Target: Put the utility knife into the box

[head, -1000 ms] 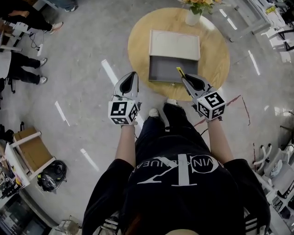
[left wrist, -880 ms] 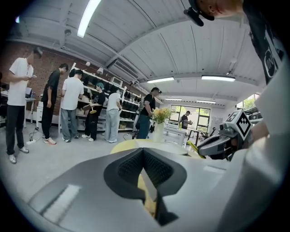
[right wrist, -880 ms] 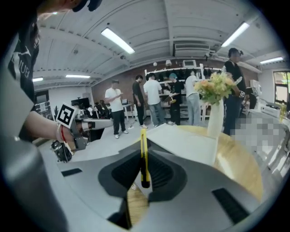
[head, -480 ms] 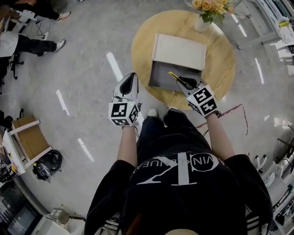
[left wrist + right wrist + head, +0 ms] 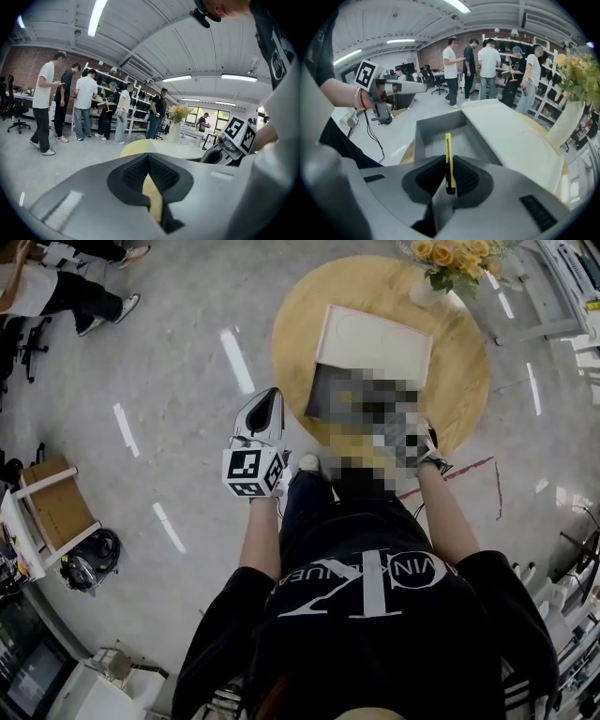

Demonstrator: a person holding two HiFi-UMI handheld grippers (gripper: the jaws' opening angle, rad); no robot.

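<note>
Head view: the left claw (image 5: 266, 401) hangs beside the round worktop (image 5: 300, 329), apart from the box (image 5: 375, 338), likely to keep out of the way.

Left gripper view: its jaws are pressed together, empty.

Right gripper view: the right claw (image 5: 449, 165) pinches the utility knife (image 5: 448, 145) by one end. Its free end juts forward over the box's open grey tray, apparently lined up for release.

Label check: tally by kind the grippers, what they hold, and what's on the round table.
Grippers: 2, the left gripper and the right gripper
Utility knife: 1, in the right gripper
Box: 1
Vase of flowers: 1
Total: 5
</note>
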